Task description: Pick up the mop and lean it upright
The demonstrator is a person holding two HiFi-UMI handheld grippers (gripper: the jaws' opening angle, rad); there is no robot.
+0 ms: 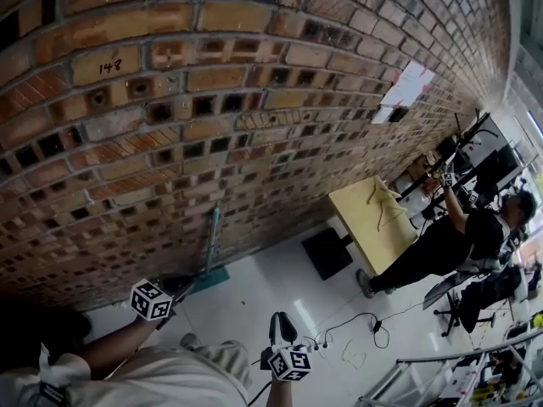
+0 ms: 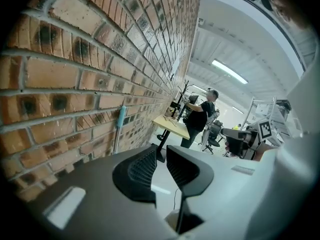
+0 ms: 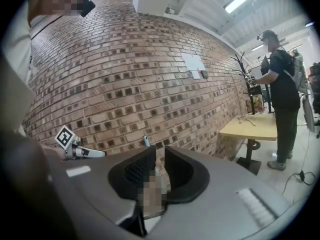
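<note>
Although both tongs sit low and close to the wearer, neither holds anything. The left tongs (image 2: 161, 152) have their jaws almost together, with only pale floor (image 1: 280, 291) showing through the slit. The right tongs (image 3: 160, 153) are drawn just as narrow and look empty, though a mosaic patch covers the bottom of their gap.

Just past them, the mop (image 1: 209, 246) stands upright, its head down on the floor at the foot of the brick wall (image 1: 221, 100) and its teal-gripped handle resting up against the bricks. Judged from this, the task looks finished: the mop is leaning and let go, and nothing seems left but to back away.

Some parts are hard to check. The left tongs hide part of the mop head from above, and both gripper views cut off everything below the upper handle. How firmly the handle meets the wall cannot be told. Farther off, well apart from the mop, another person (image 1: 450, 244) stands at a yellow desk (image 1: 373, 219).
</note>
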